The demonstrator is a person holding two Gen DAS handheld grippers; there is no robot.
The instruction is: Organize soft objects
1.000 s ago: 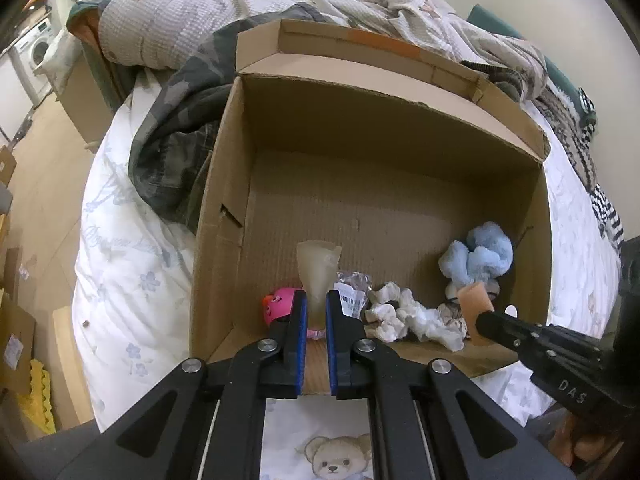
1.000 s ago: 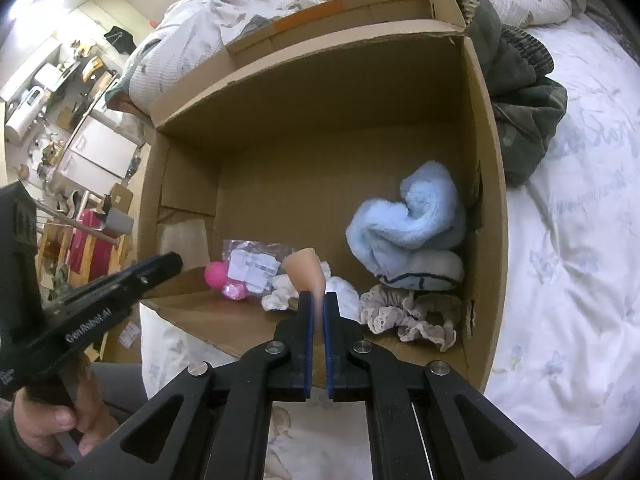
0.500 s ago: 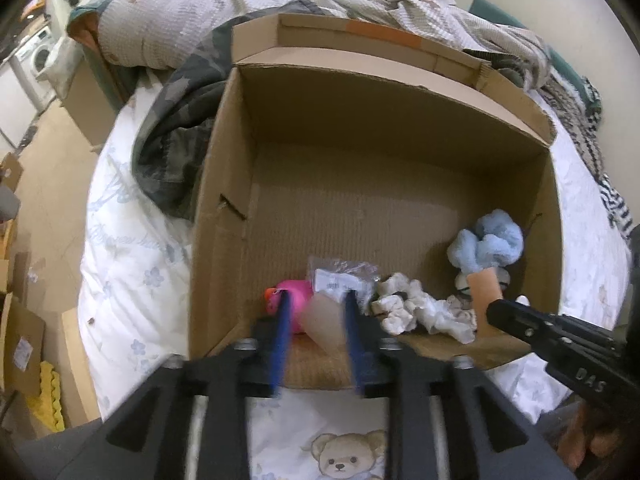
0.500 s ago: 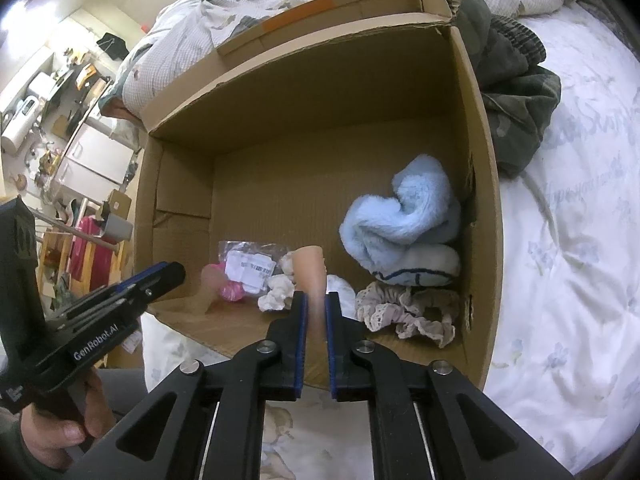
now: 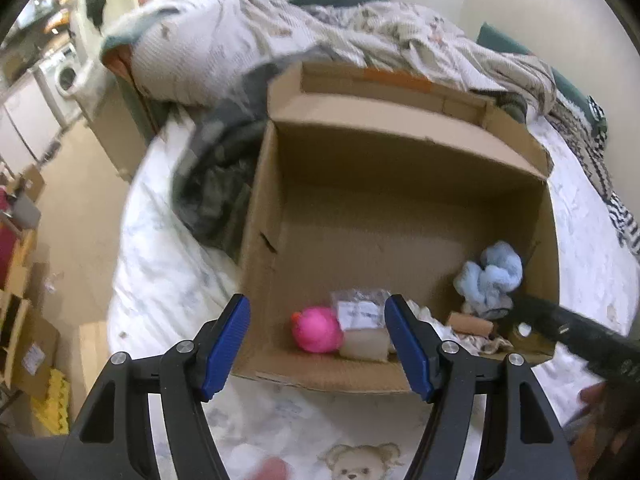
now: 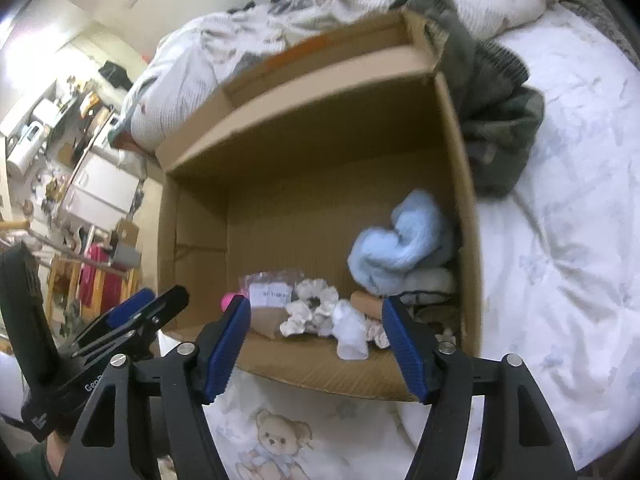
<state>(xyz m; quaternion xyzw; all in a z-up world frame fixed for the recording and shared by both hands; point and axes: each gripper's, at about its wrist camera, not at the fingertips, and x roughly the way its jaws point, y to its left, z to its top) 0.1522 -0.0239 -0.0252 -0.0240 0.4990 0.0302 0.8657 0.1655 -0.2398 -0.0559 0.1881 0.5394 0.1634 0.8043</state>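
An open cardboard box (image 5: 264, 216) (image 6: 466, 208) lies on the bed. Inside it are a pink toy (image 5: 318, 330), a pale beige soft piece (image 5: 366, 344), a clear bag with a label (image 5: 358, 306) (image 6: 272, 290), white scrunchies (image 6: 316, 312), a tan soft piece (image 5: 470, 322) (image 6: 366, 304) and a light blue fluffy cloth (image 5: 494, 276) (image 6: 404, 244). My left gripper (image 5: 318, 350) is open and empty at the box's near edge. My right gripper (image 6: 316, 346) is open and empty there too, right of the left one.
A camouflage garment (image 5: 216, 184) (image 6: 500, 120) lies against the box's far left side. Rumpled bedding (image 5: 360, 36) is piled behind. The sheet with a teddy bear print (image 6: 276, 440) lies in front. The floor with boxes (image 5: 28, 344) is to the left.
Both grippers opened and let go of their soft pieces, which now lie in the box. Both grippers drew back from the box.
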